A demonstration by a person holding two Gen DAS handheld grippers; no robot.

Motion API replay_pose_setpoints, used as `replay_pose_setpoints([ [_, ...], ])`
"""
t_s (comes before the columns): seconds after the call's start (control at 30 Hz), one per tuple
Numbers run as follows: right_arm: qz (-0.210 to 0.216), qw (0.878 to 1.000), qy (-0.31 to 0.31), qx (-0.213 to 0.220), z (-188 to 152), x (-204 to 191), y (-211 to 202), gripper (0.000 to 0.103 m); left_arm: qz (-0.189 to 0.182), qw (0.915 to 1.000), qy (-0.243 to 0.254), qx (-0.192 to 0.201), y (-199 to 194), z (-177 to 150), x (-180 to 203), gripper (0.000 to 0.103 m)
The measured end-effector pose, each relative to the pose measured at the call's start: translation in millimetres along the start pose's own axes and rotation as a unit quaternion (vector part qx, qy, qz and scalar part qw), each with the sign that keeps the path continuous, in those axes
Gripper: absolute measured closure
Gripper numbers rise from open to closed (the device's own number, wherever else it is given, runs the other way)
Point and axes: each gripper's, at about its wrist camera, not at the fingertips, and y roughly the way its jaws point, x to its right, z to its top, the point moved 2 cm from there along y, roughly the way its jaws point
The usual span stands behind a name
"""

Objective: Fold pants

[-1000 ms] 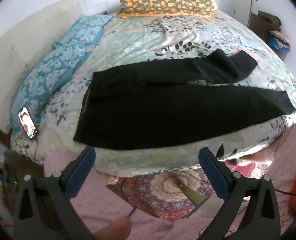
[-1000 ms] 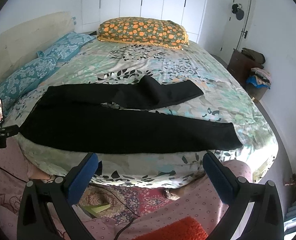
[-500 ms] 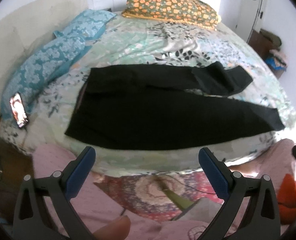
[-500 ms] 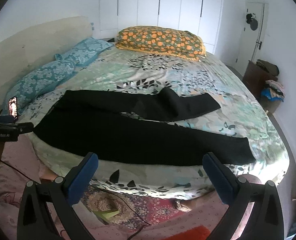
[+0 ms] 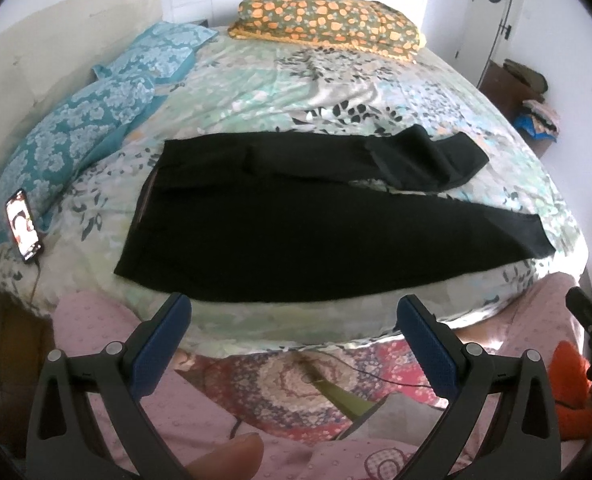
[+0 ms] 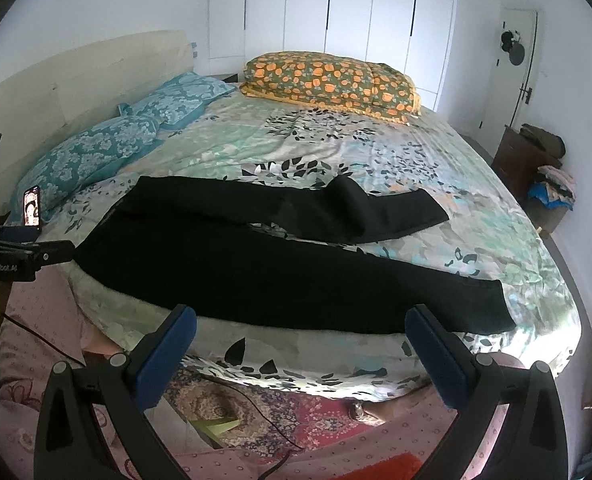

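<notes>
Black pants (image 5: 296, 224) lie spread flat on the floral bedsheet, waistband at the left, legs running right. The far leg is shorter, with its end folded back on itself (image 5: 424, 156). The pants also show in the right wrist view (image 6: 279, 268). My left gripper (image 5: 293, 320) is open and empty, held off the near bed edge below the pants' seat. My right gripper (image 6: 302, 328) is open and empty, off the bed edge below the near leg. The left gripper's body shows at the left edge of the right wrist view (image 6: 11, 256).
A lit phone (image 5: 23, 224) lies on the bed's left edge by blue pillows (image 5: 83, 136). An orange-patterned pillow (image 5: 328, 24) lies at the far side. A patterned rug (image 5: 296, 384) with a cable is on the floor. A dresser with clothes (image 6: 536, 168) stands at the right.
Both grippers have risen and tilted up, so the views show more of the bed's far side and the wall. The pants have not moved.
</notes>
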Motion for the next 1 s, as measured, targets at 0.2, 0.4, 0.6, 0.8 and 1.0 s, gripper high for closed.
replay_pose_setpoints([
  [0.2,0.002,1.000,0.002,-0.002,-1.6,1.1,0.6,0.000,-0.004,1.0000,0.002,0.002,-0.9,1.2,0.6,0.000],
  [0.4,0.002,1.000,0.004,-0.006,-3.2,0.5,2.0,0.000,-0.007,0.9999,0.009,0.000,0.9,2.1,1.8,0.000],
  [0.6,0.003,1.000,0.007,-0.009,-4.9,0.8,4.5,0.000,-0.006,0.9999,0.014,0.002,1.0,1.5,5.9,0.000],
  [0.8,0.006,1.000,0.002,-0.010,-4.3,-1.1,5.3,0.000,-0.002,1.0000,0.006,-0.002,2.5,1.4,2.7,0.000],
  [1.0,0.006,1.000,0.001,-0.009,-3.9,-1.2,5.3,0.000,-0.003,1.0000,0.008,-0.001,2.4,1.2,0.7,0.000],
])
